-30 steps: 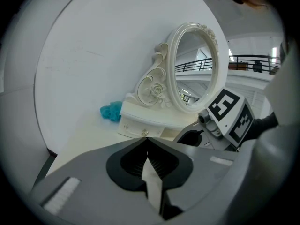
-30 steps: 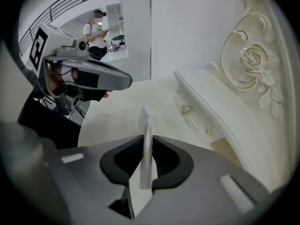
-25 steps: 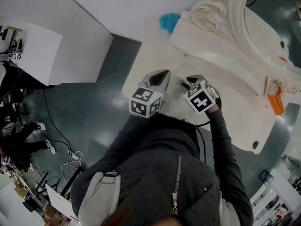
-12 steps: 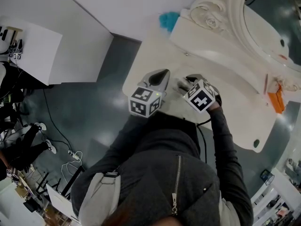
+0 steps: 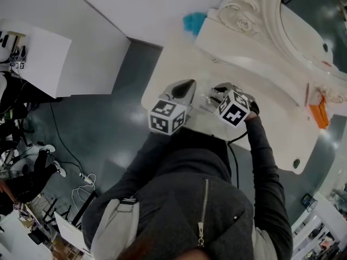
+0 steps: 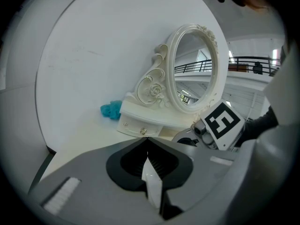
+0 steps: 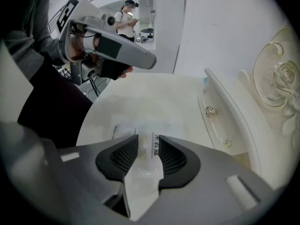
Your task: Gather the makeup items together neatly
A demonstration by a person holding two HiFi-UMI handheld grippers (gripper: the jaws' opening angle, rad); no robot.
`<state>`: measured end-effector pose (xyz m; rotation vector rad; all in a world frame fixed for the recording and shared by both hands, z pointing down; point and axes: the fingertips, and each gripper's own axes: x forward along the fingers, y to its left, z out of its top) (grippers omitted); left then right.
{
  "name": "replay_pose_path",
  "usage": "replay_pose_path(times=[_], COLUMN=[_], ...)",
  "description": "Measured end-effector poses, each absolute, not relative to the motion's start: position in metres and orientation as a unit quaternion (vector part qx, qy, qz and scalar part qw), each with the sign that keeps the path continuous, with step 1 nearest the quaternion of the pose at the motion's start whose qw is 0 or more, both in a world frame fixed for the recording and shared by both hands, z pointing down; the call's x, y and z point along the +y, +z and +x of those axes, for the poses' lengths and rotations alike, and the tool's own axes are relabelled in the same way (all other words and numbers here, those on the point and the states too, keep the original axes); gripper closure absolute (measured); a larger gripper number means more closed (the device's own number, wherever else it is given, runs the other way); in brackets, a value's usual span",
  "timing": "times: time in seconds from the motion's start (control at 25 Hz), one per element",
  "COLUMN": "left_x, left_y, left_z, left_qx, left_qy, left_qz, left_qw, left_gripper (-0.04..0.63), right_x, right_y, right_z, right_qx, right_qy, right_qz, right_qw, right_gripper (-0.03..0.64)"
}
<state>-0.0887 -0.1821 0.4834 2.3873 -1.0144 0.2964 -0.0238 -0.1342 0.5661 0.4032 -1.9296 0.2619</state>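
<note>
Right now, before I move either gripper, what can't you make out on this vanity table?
Clear plastic packet: right gripper view, print blurred, far end fades into the white tabletop.
Small orange item: head view, too small to identify.
Teal fluffy object: left gripper view, one side behind the white mirror stand, too small to identify.

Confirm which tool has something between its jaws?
The right tool: a clear printed packet sits between its jaws, which just closed on it; the left tool is shut, empty.
</note>
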Motion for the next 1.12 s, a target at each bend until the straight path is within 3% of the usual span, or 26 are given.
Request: replay_pose_path(times=[0.12,0.4,0.52,0.72,0.88,1.12], left_x=[-0.182,-0.184,-0.184,-0.185,-0.186,-0.188], left_y=[0.484,0.484,0.483,0.477,0.463,0.438], left_z=[-0.088,-0.085,-0.084,-0.069,-0.049,-0.019], left_qx=[-0.373,-0.368,-0.362,-0.336,-0.303,-0.254], left_qy=[0.110,0.112,0.111,0.112,0.107,0.092], left_qz=[0.883,0.885,0.887,0.899,0.915,0.935], left_qw=[0.264,0.263,0.263,0.256,0.242,0.229], left_gripper=[0.586,0.586,0.586,0.586,0.586,0.586], right_x=[-0.134,-0.134,-0.139,-0.154,-0.166,-0.178], right_y=[0.568,0.569,0.558,0.523,0.493,0.453], right_z=[-0.021,-0.016,-0.013,0.006,0.030,0.065], right_qx=[-0.811,-0.807,-0.816,-0.837,-0.836,-0.799], right_qy=[0.111,0.109,0.117,0.178,0.216,0.261], right_qz=[0.162,0.167,0.196,0.287,0.380,0.515], right_qw=[0.551,0.556,0.531,0.432,0.332,0.170], right_gripper=[0.439,0.454,0.496,0.505,0.585,0.592])
